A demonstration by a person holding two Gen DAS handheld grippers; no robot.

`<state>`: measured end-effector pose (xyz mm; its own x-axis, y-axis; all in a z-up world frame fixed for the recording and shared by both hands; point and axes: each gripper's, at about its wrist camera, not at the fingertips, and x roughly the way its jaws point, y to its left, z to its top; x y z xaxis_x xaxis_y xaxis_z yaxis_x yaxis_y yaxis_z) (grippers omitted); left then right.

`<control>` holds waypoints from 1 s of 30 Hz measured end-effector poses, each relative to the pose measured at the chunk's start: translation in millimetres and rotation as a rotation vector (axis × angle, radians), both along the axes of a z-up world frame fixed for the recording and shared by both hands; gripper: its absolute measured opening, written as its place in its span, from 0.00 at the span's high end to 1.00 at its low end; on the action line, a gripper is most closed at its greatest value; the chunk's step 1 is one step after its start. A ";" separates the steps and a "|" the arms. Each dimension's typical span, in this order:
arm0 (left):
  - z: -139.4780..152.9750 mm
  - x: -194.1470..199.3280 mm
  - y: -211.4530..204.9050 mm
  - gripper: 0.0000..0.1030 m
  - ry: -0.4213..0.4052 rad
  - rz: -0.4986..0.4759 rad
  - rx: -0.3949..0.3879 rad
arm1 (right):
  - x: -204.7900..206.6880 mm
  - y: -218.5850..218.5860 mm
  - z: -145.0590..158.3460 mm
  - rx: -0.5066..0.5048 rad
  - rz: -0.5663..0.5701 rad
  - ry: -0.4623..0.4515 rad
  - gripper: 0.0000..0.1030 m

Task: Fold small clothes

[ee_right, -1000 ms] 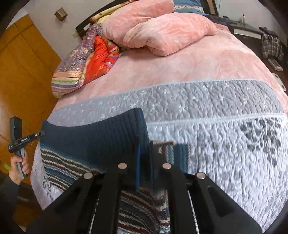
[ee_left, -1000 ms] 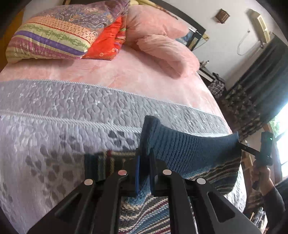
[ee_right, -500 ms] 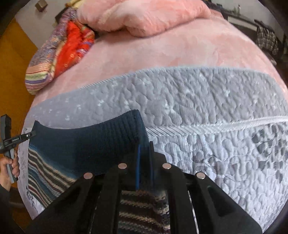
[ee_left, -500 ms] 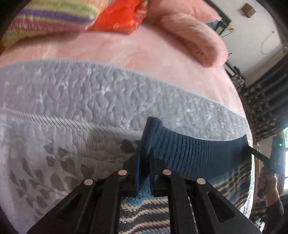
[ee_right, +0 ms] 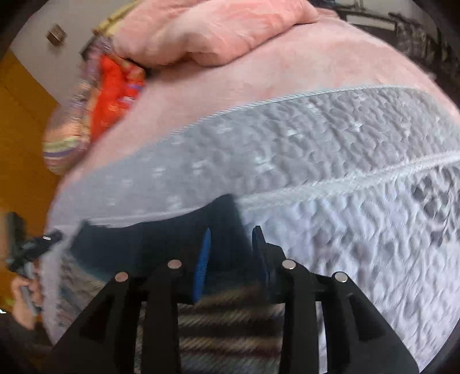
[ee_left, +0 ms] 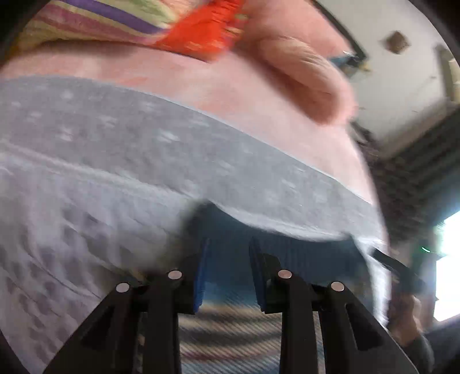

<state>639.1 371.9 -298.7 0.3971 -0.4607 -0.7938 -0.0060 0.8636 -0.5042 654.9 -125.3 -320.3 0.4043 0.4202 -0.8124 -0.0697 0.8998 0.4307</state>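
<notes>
Item: knitted garment (ee_left: 290, 256), navy ribbed band over a striped body, lying on the grey quilted bedspread (ee_left: 120, 161) at the near edge of the bed, its navy edge now folded over and resting flat on the stripes. Left gripper (ee_left: 228, 270): fingers (ee_left: 201, 273) parted to a moderate gap, nothing between them, navy band just beyond the tips; half a second ago the same fingers were pinched tight on the left corner of that band. Right gripper (ee_right: 231, 259): fingers (ee_right: 202, 259) likewise parted and empty, standing over the right corner of the garment (ee_right: 149, 238), where they too were clamped a moment earlier. Change recorded: both corners let go together, and the raised navy edge has dropped from its lifted arc onto the cloth beneath. Reading: this fold looks delivered and laid down; a further fold or some smoothing probably remains. Both views are motion-blurred, so edge alignment cannot be judged. Also present: pink blanket (ee_right: 258, 72) on the far half of the bed, pink pillows (ee_right: 218, 26) and a striped multicoloured cushion (ee_left: 95, 20) at the far end.
</notes>
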 end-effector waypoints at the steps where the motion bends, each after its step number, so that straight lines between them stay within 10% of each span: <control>1: -3.4 -3.0 -6.3 0.73 0.014 -0.024 0.019 | -5.6 -1.0 -0.7 0.033 0.016 0.019 0.70; 4: -36.8 -1.9 -10.1 0.77 0.124 -0.032 0.125 | -15.4 -2.0 -20.2 0.045 0.036 0.101 0.75; 6: -48.8 0.0 0.2 0.98 0.146 0.008 0.137 | -14.7 -9.1 -41.5 0.007 0.018 0.149 0.90; 15: 4.4 -88.2 4.3 0.96 0.011 -0.087 -0.093 | -102.7 -22.9 3.8 0.226 0.114 0.105 0.84; 19: -38.0 -113.1 11.9 0.96 0.106 -0.049 0.006 | -124.9 -24.6 -30.6 0.157 0.104 0.171 1.00; 30: -16.7 -184.7 -16.1 0.95 0.041 -0.154 -0.039 | -187.1 -7.3 -8.3 0.151 0.180 0.175 0.94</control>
<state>454.3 355.8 -315.4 0.2873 -0.5445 -0.7880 0.1033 0.8356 -0.5396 467.9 -132.6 -328.6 0.1715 0.5940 -0.7860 -0.1350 0.8044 0.5785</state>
